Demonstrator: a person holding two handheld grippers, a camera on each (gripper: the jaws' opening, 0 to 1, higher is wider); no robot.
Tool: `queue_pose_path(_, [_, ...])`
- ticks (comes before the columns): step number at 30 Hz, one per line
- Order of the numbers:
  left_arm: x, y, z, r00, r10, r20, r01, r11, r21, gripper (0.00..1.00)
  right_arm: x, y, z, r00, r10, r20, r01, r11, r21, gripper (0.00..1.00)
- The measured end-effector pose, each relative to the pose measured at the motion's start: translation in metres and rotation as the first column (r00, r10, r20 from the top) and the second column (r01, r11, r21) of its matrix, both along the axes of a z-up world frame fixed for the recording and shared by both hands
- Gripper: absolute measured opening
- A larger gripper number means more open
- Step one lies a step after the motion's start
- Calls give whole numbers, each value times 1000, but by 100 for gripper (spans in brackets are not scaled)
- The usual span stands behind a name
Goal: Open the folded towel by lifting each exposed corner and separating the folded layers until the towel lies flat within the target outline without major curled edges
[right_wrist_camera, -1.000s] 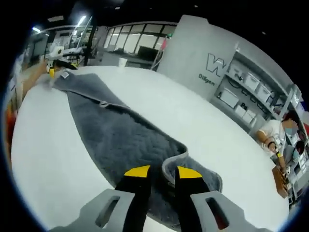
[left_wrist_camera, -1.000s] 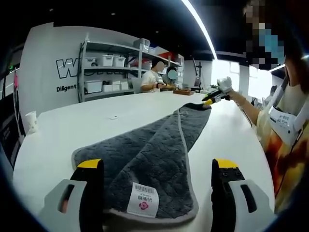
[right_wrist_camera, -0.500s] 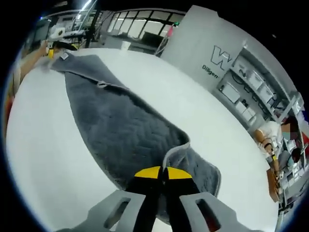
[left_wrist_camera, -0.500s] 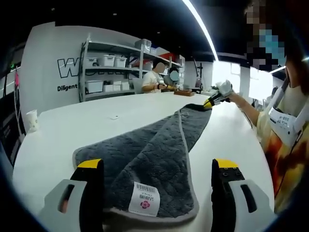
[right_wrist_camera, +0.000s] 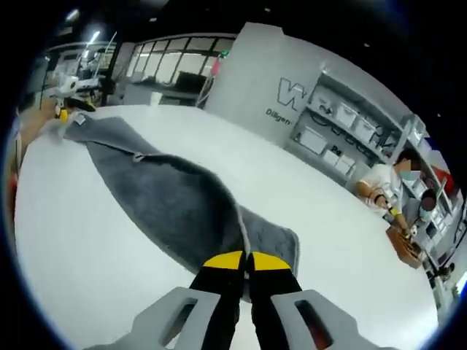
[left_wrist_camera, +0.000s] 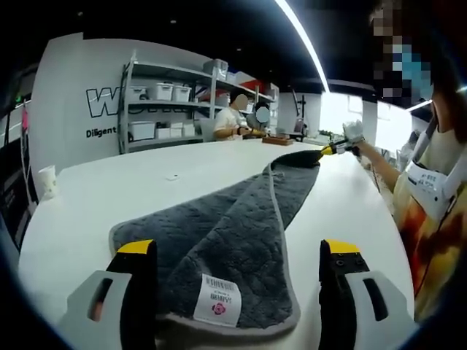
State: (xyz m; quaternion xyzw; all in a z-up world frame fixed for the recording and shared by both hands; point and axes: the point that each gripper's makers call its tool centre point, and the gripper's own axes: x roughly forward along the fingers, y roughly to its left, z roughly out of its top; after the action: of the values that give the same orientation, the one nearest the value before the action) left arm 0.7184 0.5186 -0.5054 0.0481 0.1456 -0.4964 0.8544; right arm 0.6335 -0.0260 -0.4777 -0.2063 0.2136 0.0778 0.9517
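Observation:
A grey quilted towel lies folded lengthwise on the white table, its white label at the near end. My left gripper stands open, one jaw on each side of that labelled end. At the towel's far end my right gripper holds a corner lifted off the table. In the right gripper view the right gripper is shut on the towel's pale edge, and the towel rises from the table to the jaws. The left gripper shows far off by the label end.
A paper cup stands at the table's left edge and a small item lies mid-table. The person holding the grippers stands at the right. Shelves with white bins and seated people are beyond the far end.
My right gripper has closed on the towel's far corner and raised it, drawing it outward. The left gripper stays open at the label end.

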Motion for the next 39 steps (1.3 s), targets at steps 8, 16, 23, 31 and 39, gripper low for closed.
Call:
queue_pose_path(8, [-1, -1, 1, 1000, 0, 4, 0, 1000, -5, 90, -31, -14, 4, 996, -76, 48, 72, 994, 79, 0])
queue_pose_path(16, [1, 0, 0, 1000, 0, -2, 0, 1000, -2, 90, -59, -7, -16, 996, -86, -37, 89, 994, 66, 0])
queue_pose_path(23, [-1, -2, -1, 1000, -4, -1, 4, 1000, 0, 90, -87, -7, -40, 986, -103, -131, 108, 994, 28, 0])
queue_pose_path(31, [-3, -4, -1, 1000, -12, 1, 12, 1000, 5, 90, -103, -27, -68, 965, -155, -211, 171, 983, 60, 0])
queue_pose_path(39, [-4, -5, -2, 1000, -14, 1, 14, 1000, 5, 90, -100, -28, -79, 956, -141, -258, 162, 985, 62, 0])
